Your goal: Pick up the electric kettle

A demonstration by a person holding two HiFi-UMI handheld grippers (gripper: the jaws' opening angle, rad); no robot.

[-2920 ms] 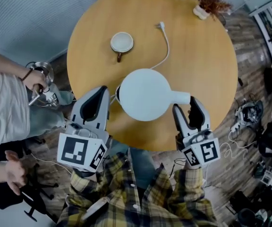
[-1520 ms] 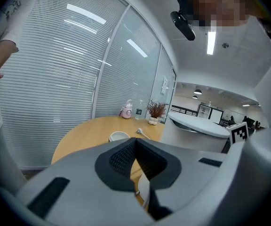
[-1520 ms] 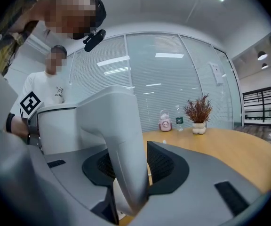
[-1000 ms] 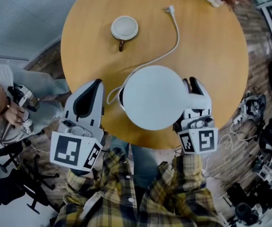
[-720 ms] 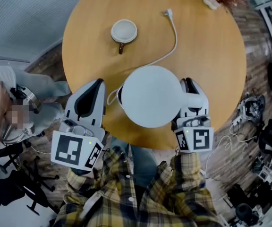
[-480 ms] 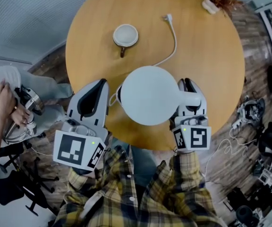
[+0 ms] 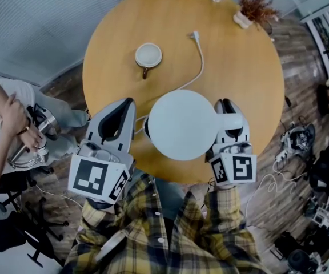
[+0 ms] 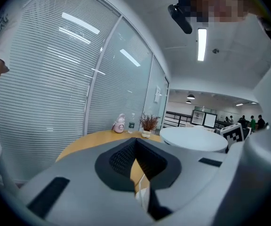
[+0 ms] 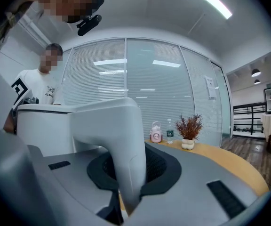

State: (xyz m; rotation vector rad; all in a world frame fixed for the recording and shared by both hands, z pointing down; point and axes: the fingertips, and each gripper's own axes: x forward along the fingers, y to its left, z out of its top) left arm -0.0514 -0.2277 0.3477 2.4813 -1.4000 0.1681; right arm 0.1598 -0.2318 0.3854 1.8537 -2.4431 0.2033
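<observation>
**Right gripper clamps kettle handle; left gripper closed and empty**

The white electric kettle (image 7: 183, 124) sits over the near part of the round wooden surface (image 7: 250, 79), its wide lid facing up and its handle (image 7: 231, 121) pointing right. The right gripper (image 7: 227, 106) reaches in from the near edge, and its 2 fingers, which have just been closing, grip that handle from both sides. In the right gripper view the white handle fills the dark hollow between the pads, with the kettle body just to its left. Whether the kettle's base touches the surface cannot be told.

The left gripper (image 7: 127, 103) hovers just left of the kettle, apart from it. Its 2 fingers are closed tip to tip with nothing held between them. A loop of the white cord (image 7: 200, 61) lies between this gripper and the kettle. The cord curves away to the far side, where its plug (image 7: 196, 35) lies loose on the wood.

A mug (image 7: 148, 56) stands far left of the kettle, well apart from it. A potted plant (image 7: 253, 4) stands at the far right edge. Left of the surface, another person's hands (image 7: 16, 119) hold a metal object.
</observation>
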